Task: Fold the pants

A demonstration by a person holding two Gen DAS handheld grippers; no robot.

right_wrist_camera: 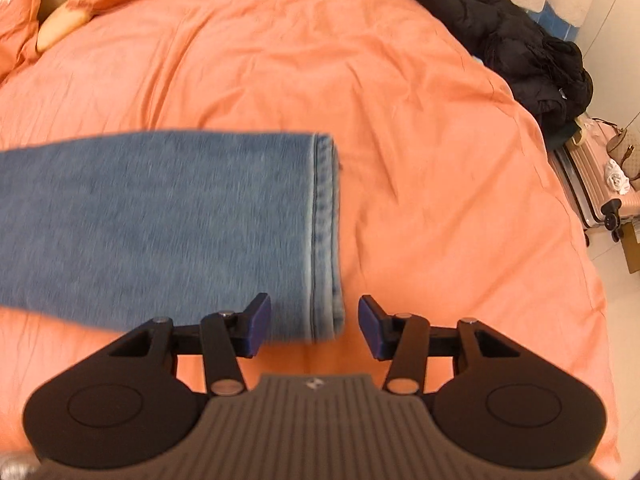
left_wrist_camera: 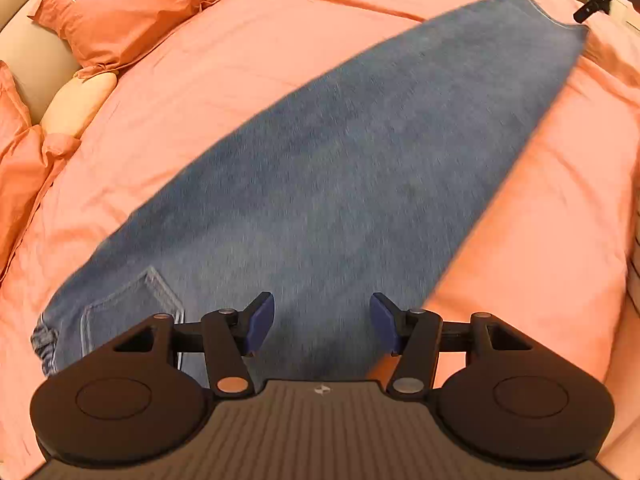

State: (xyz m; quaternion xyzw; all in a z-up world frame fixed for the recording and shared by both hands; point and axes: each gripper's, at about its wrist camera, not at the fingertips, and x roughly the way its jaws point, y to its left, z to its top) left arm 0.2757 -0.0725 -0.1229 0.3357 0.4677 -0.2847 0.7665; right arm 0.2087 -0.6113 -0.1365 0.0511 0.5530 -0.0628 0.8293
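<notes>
— Where are your claws?

— Both released, nothing between the pads. My right gripper [right_wrist_camera: 315,326] hangs over the hem of the pants [right_wrist_camera: 160,224]; my left gripper [left_wrist_camera: 322,322] over the waist end.

— And the long axis?

— Left to right on the bed [right_wrist_camera: 400,100], hem nearest my right
</notes>
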